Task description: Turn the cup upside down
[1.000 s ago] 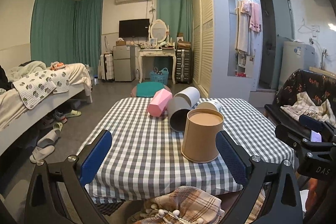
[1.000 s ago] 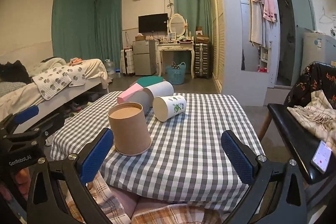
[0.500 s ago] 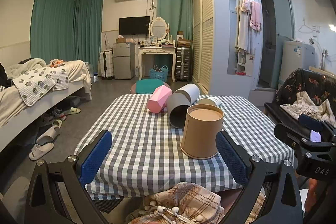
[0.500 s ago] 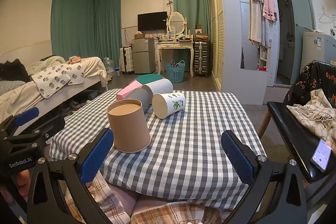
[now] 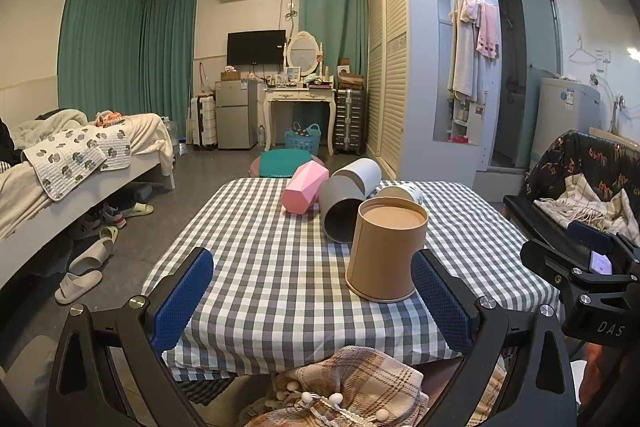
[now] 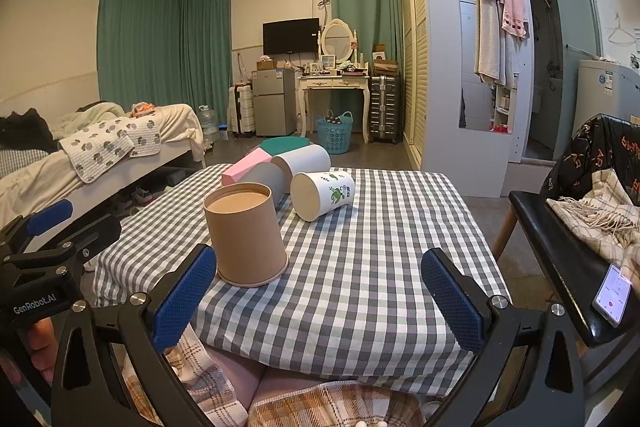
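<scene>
A brown paper cup stands upside down, base up, on the checked tablecloth; it also shows in the right wrist view. Behind it lie a grey cup, a white cylinder cup, a pink faceted cup and a white printed cup, all on their sides. My left gripper is open and empty, near the table's front edge, the brown cup just ahead of its right finger. My right gripper is open and empty, the brown cup ahead of its left finger.
A bed stands left, slippers on the floor. A black chair with a scarf and a phone stands right. A plaid blanket lies at the table's near edge. A wardrobe stands behind.
Both grippers have drawn back slightly from the table and stay open. The cups have not moved.
</scene>
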Motion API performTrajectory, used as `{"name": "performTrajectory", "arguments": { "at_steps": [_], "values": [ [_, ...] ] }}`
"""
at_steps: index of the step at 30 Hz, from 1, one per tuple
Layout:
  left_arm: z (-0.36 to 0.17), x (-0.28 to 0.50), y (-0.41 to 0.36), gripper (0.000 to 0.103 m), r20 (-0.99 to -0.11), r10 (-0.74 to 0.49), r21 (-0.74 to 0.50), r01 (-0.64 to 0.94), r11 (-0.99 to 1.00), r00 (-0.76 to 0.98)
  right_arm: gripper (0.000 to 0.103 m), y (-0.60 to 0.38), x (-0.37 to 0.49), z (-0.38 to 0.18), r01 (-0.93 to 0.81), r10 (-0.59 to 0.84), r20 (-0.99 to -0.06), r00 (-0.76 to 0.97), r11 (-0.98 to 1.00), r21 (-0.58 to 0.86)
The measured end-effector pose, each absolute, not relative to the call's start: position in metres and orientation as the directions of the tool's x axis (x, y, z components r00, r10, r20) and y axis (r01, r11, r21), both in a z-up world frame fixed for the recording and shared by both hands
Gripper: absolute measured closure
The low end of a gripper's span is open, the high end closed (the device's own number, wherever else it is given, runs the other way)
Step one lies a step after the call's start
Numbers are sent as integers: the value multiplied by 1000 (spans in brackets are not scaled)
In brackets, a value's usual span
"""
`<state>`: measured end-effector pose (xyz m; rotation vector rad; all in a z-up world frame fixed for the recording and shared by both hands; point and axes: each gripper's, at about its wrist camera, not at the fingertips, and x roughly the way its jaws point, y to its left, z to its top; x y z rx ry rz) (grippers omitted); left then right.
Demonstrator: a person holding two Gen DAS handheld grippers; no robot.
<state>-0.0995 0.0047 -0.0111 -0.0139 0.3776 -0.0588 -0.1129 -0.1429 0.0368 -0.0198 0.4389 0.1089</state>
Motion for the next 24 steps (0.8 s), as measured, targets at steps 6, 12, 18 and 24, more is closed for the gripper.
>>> {"name": "performTrajectory", "arguments": {
  "at_steps": [6, 12, 18, 24],
  "values": [
    [-11, -100, 5, 1, -370, -61, -24, 56, 998, 927, 0, -142, -112, 37, -109, 101, -428, 898, 994, 8],
    [-12, -99, 4, 1, -371, -61, -25, 56, 998, 927, 0, -141, -111, 36, -112, 105, -432, 896, 994, 9],
    [-12, -99, 5, 1, -373, -63, -28, 57, 998, 926, 0, -140, -111, 34, -114, 107, -437, 893, 993, 10],
    [-14, -98, 6, 1, -384, -57, -29, 50, 998, 921, 0, -139, -111, 32, -115, 109, -437, 893, 993, 13]
  ]
}}
